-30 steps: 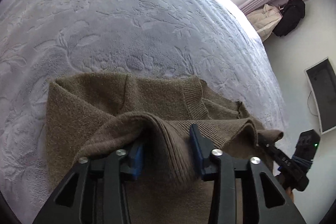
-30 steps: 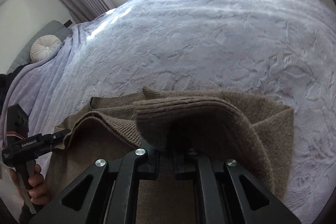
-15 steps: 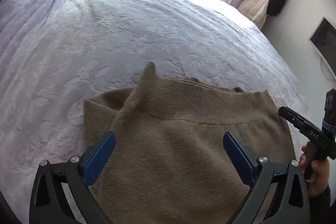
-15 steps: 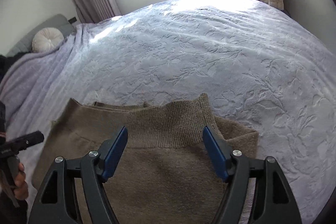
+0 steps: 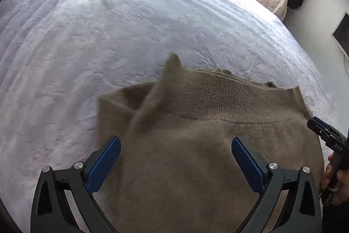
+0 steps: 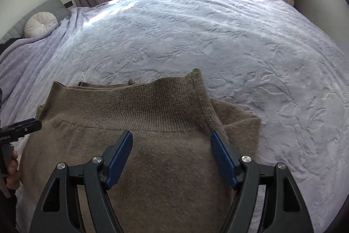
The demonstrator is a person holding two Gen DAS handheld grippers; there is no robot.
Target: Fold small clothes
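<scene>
**Operator:** My left claw [image 5: 176, 144] is standing wide, blue pads [image 5: 104, 164] spread to either side and nothing between them. It is hanging just above the brown sweater [image 5: 196, 145]. The jaws have just been opening, and the cloth is lying free beneath them.

**Observer:** And the other one?

**Operator:** The right claw [image 6: 172, 139] is also gaping, somewhat less wide, with its pads [image 6: 118, 159] clear of the knit. Its jaws have likewise just been opening, and they are gripping nothing.

**Observer:** How is the sweater looking?

**Operator:** It is lying on the bed [image 6: 240, 40], near the edge closest to me, on a pale lilac bedspread with an embossed leaf pattern. It is an olive-brown, fuzzy knit, folded over on itself. A ribbed band [image 6: 141, 108] is running across the top of the fold, and I am seeing further layers peeking out behind it. In the left view one corner is sticking up in a blurred point [image 5: 172, 64]. In the right view a lower layer is jutting out to the right of the band.

**Observer:** Anything else in view?

**Operator:** I am seeing a round white cushion [image 6: 40, 24] at the head of the bed.
</scene>
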